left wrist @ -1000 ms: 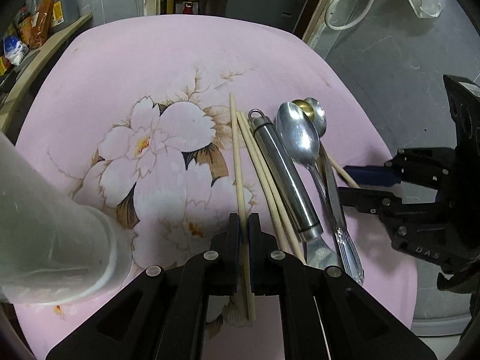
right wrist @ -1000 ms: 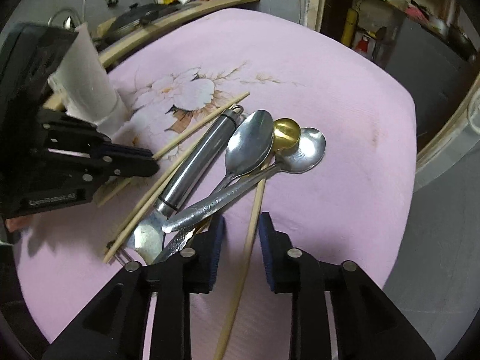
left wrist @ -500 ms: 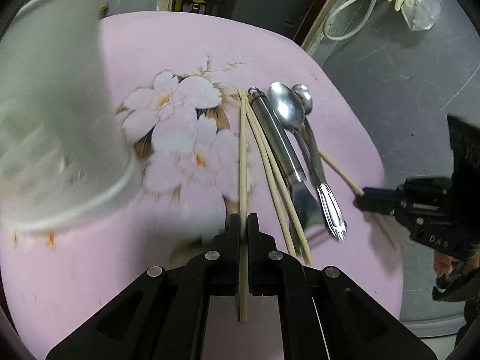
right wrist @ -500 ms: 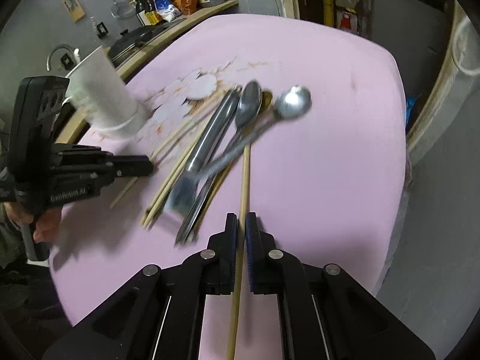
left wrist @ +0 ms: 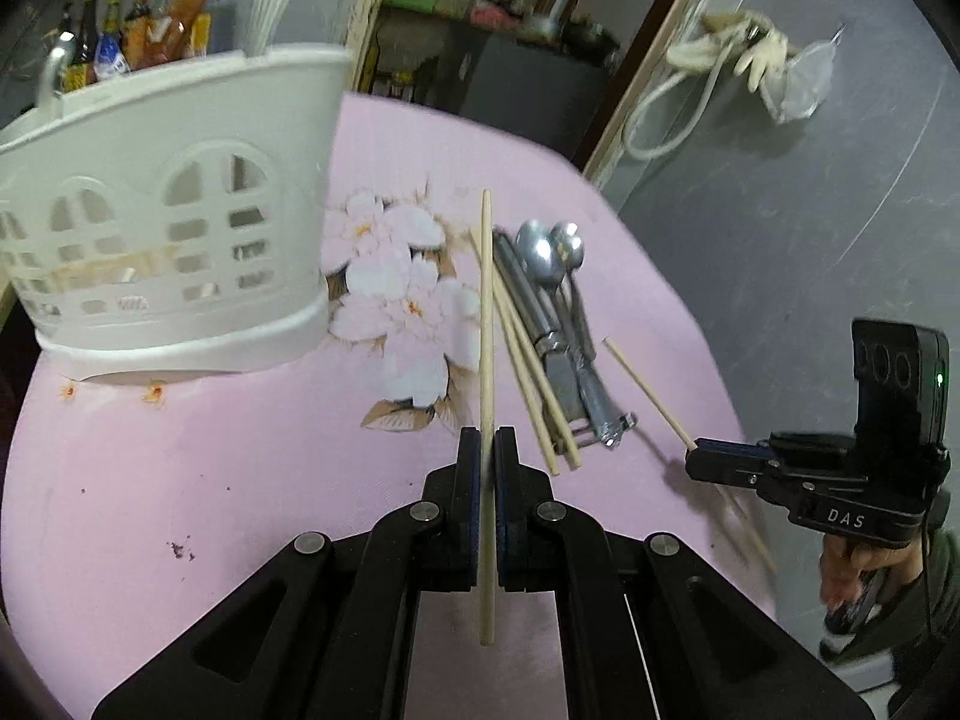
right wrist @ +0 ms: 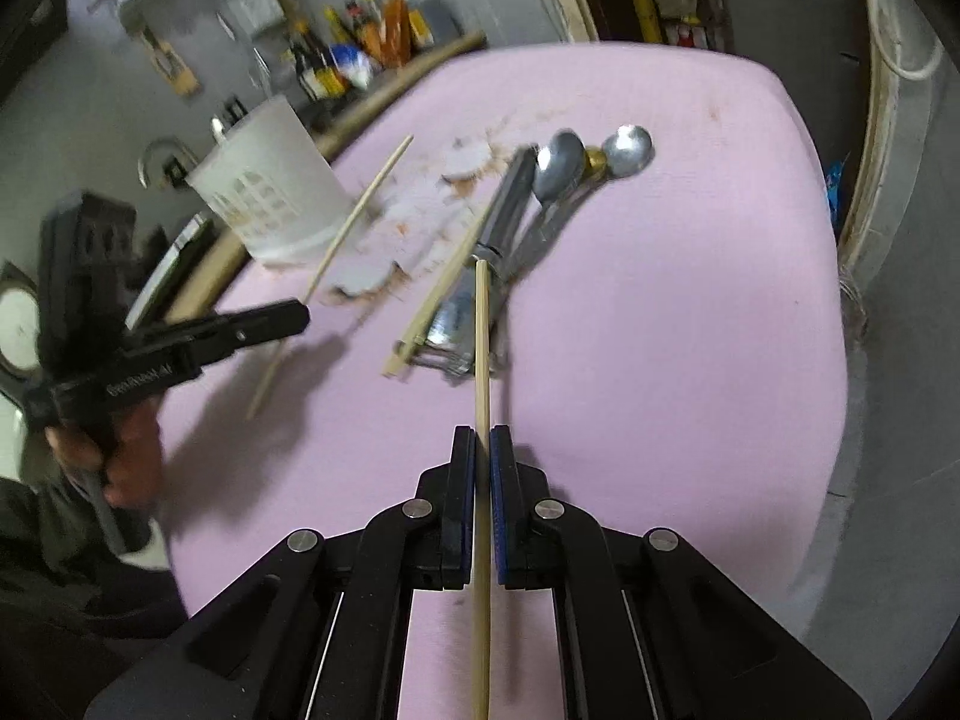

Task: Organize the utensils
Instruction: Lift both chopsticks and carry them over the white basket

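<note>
The white holder (left wrist: 168, 252) stands at the left of the pink worktop (left wrist: 240, 480). Beside it the left gripper (left wrist: 487, 450) has its fingers pinched on one chopstick (left wrist: 487, 312), now raised clear of the cloth. The remaining pile (left wrist: 552, 324) of spoons, peeler and two chopsticks lies just right. Farthest right, the right gripper (right wrist: 482, 450), whose fingers have just closed, clamps a second chopstick (right wrist: 481, 348), also lifted. Both sticks look ready to go into the holder.
</note>
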`<state>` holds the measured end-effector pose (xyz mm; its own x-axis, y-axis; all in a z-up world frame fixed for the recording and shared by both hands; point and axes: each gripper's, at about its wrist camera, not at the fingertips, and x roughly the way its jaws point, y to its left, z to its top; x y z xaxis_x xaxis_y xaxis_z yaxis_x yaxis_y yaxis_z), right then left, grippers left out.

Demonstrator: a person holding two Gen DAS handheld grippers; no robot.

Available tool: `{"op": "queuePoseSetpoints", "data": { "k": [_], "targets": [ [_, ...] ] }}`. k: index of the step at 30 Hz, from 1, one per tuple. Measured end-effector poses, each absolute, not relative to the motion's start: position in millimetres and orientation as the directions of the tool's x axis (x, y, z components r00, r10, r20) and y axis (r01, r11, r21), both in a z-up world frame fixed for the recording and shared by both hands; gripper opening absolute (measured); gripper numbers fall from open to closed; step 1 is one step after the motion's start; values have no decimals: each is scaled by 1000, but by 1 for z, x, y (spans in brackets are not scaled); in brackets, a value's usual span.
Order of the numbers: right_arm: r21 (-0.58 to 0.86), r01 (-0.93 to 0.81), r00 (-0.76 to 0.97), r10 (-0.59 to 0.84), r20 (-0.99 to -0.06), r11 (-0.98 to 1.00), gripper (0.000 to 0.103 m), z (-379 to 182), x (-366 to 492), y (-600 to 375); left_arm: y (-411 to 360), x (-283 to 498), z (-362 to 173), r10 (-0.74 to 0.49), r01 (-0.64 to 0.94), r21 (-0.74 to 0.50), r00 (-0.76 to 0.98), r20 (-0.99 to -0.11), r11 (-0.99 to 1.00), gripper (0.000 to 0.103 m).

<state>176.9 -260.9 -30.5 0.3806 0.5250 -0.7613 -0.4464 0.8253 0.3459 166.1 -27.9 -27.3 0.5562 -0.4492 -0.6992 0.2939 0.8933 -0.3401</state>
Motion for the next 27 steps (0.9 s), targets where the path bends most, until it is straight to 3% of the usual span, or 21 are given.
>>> {"op": "queuePoseSetpoints", "data": {
  "k": [10,27],
  "targets": [
    [269,-547,681,608,-408,793,3,10,151,-225,-19,149,12,-436,304,-331,765,-474,893,2],
    [193,-729,674,738,29,657,3,102,211,-121,103,173,101,-254,208,-311,960,-116,928,2]
  ]
}}
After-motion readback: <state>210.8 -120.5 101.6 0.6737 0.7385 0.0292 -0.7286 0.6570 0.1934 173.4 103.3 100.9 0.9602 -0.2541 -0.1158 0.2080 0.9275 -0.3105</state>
